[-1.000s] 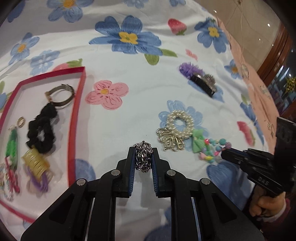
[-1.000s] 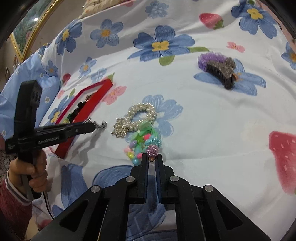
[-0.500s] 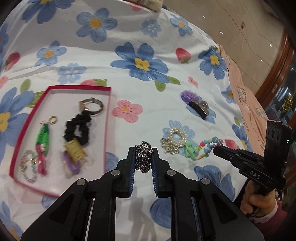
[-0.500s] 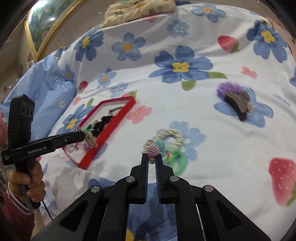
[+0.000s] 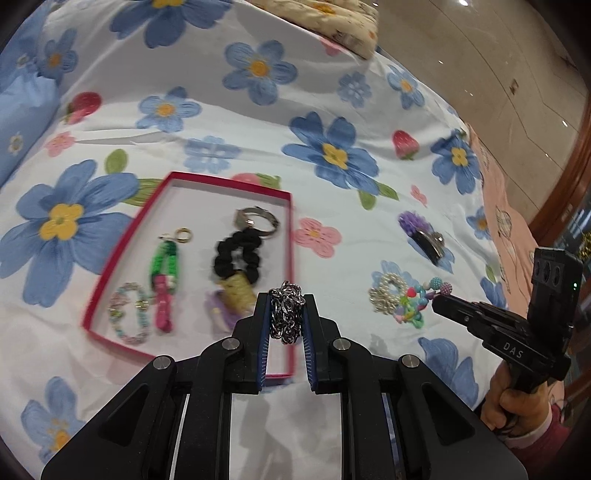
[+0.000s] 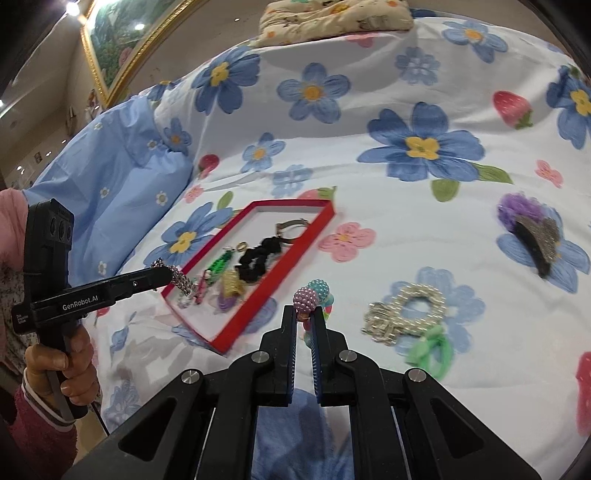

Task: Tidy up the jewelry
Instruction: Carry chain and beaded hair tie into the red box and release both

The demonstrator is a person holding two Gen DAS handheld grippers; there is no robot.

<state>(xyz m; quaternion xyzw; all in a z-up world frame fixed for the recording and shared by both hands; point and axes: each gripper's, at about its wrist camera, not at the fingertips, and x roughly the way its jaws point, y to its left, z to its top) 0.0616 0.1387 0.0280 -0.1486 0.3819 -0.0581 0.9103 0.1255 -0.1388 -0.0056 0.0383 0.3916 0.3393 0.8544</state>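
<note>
My left gripper [image 5: 286, 301] is shut on a bunched silver chain [image 5: 286, 314], held in the air over the near right corner of the red tray [image 5: 284, 374]. The tray holds a black scrunchie [image 5: 238, 254], a metal ring, a green and pink band and a beaded bracelet. My right gripper [image 6: 304, 314] is shut on a colourful bead bracelet [image 6: 308, 297], lifted off the bedsheet just right of the red tray [image 6: 295, 254]. In the right wrist view the left gripper [image 6: 166, 275] hangs the chain [image 6: 181, 280] over the tray's near end.
A pearl bracelet with a gold charm [image 6: 406, 310] and a green bow [image 6: 430, 350] lie on the flowered sheet right of the tray. A purple and black hair clip [image 6: 532, 229] lies farther right. A folded cloth [image 6: 332, 14] sits at the bed's far edge.
Both grippers rose and moved left towards the tray. The chain now hangs over the tray's corner, and the bead bracelet has been lifted away from the pearl bracelet.
</note>
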